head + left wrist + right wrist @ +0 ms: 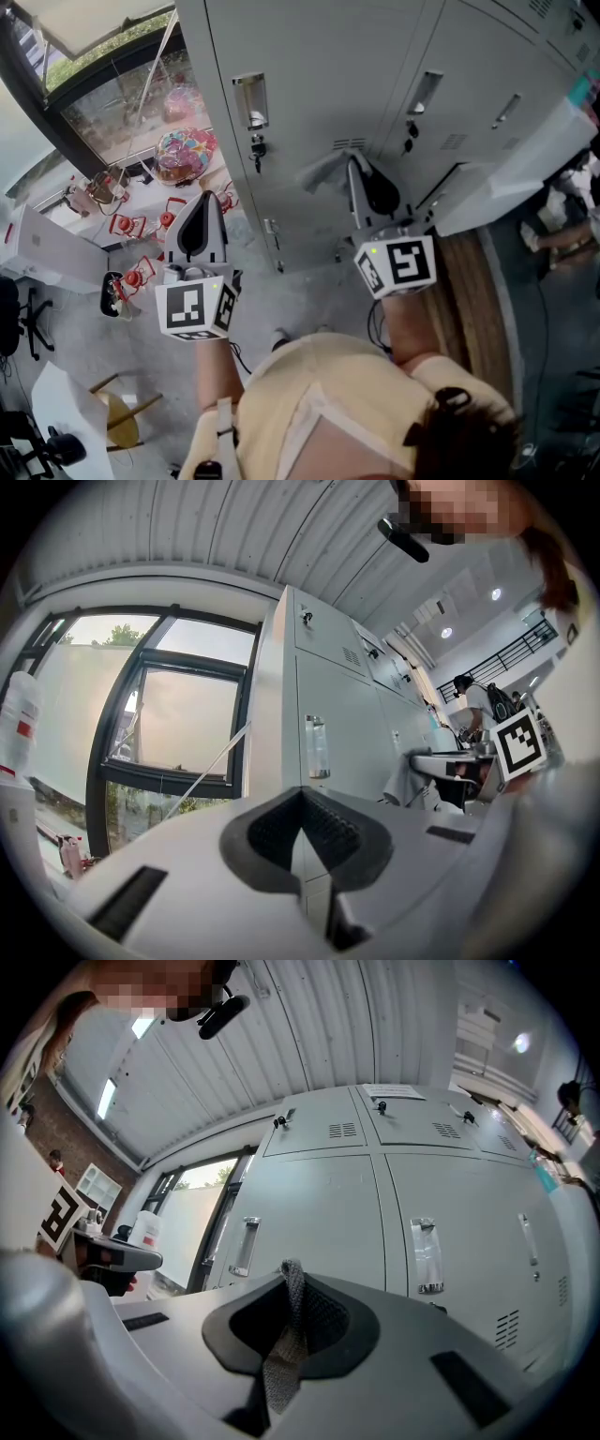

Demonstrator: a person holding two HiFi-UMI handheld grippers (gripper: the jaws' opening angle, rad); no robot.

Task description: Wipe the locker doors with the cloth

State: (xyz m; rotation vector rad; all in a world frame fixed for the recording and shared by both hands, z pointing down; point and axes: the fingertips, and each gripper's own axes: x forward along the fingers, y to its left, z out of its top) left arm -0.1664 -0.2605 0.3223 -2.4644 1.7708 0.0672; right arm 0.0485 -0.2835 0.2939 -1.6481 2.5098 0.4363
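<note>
Grey locker doors with handles and key locks stand in front of me. My right gripper is shut on a grey cloth, which hangs just in front of a door below a vent. In the right gripper view the cloth shows as a strip pinched between the jaws, facing the doors. My left gripper is held lower left, off the lockers' left corner, and is shut on nothing. In the left gripper view its jaws meet, with the locker side ahead.
A window and a table with a colourful ball and red items lie left. A white open door or panel juts out at right above a wooden strip. A white bottle stands left.
</note>
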